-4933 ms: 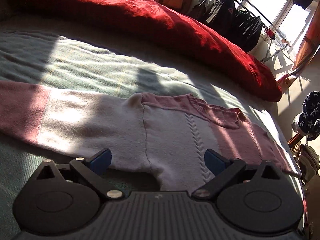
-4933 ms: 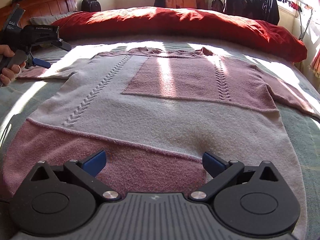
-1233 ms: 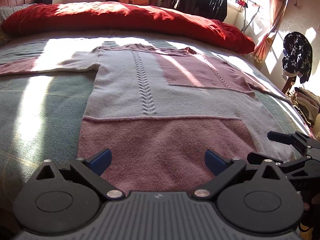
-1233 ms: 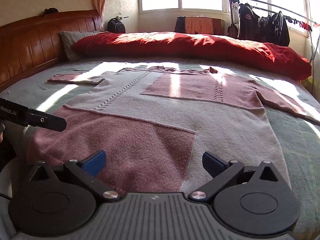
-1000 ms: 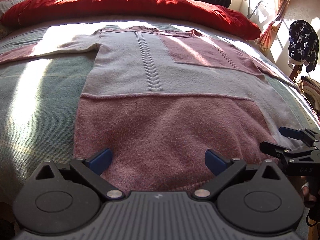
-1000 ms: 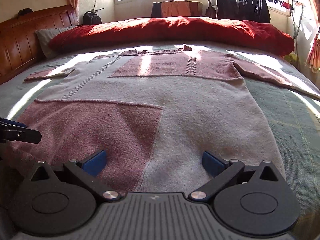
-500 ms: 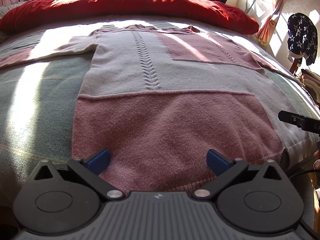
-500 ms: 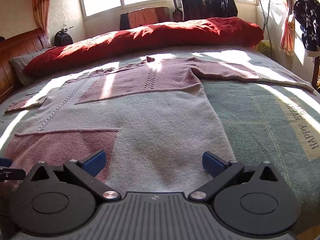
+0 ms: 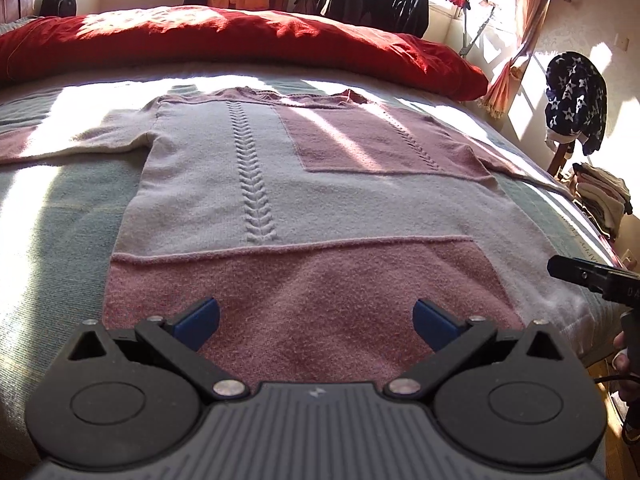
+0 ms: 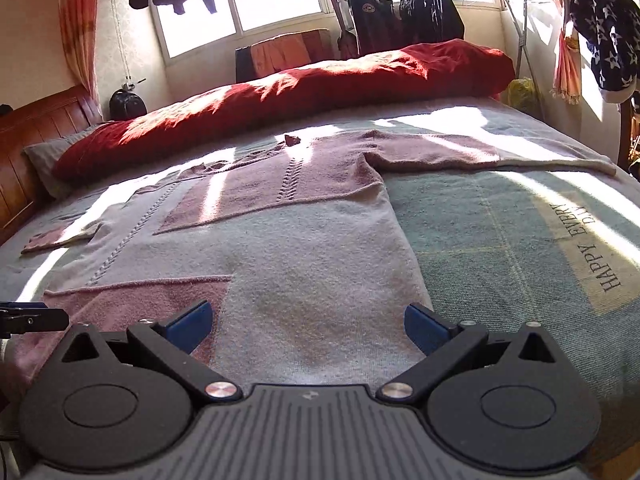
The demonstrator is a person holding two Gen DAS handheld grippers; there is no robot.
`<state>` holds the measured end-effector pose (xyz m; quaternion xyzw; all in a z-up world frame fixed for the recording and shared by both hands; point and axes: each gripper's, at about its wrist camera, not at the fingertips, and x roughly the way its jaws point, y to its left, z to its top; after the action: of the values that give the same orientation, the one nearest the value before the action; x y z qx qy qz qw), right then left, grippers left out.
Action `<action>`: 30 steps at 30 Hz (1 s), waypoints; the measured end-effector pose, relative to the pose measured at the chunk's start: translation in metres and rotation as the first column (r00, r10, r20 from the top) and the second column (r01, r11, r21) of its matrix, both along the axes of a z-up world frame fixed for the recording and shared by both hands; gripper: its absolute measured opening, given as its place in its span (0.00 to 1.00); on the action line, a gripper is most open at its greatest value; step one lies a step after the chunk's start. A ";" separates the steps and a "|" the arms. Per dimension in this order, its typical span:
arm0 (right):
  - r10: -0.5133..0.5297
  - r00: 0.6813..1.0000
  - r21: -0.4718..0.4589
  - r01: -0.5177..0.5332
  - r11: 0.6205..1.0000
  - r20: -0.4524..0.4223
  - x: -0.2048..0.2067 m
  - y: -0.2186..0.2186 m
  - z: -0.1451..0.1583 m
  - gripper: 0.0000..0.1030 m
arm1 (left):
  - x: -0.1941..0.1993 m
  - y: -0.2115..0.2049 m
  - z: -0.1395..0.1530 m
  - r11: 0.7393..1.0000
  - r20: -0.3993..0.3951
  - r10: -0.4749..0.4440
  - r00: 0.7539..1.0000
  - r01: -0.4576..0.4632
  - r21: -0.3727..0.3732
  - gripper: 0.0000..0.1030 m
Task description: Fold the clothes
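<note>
Left wrist view: sits behind the left gripper (image 9: pixel 316 318), low over the near hem of the sweater (image 9: pixel 280 200), facing up the garment toward the red duvet (image 9: pixel 240 44) and the window wall.
Right wrist view: sits behind the right gripper (image 10: pixel 308 326), equally low at the hem's right part, angled slightly leftward toward the headboard (image 10: pixel 36 136).
Nearness: both fingertip pairs hover just over the hem; the far wall is well beyond.
Shared: sweater body, duvet, clothes rack (image 10: pixel 404 12), star-patterned garment (image 9: pixel 576 100).
Cross-sighting: each view catches the other gripper's tip at its edge, right of the left claw, left of the right claw.
</note>
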<state>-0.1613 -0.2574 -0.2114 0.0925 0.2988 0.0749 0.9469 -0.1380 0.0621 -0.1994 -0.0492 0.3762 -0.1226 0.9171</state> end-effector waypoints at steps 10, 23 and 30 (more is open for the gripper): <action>-0.027 0.999 -0.162 0.021 0.987 -0.038 0.005 0.028 -0.033 1.00 | -0.026 0.009 -0.011 0.999 -0.005 -0.023 1.000 0.023 -0.027 0.99; -0.016 0.994 -0.091 0.006 0.996 -0.108 -0.012 0.027 -0.010 1.00 | -0.012 0.004 -0.013 0.998 -0.041 -0.004 0.999 0.002 -0.062 0.99; -0.038 0.994 -0.086 0.030 0.996 -0.098 -0.027 0.019 -0.005 1.00 | -0.047 0.005 -0.008 0.994 -0.027 -0.108 0.994 0.107 -0.023 0.99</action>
<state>-0.1884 -0.2385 -0.2161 0.0611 0.3470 0.0415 0.9350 -0.1854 0.0675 -0.2077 -0.0405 0.3897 -0.1750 0.9032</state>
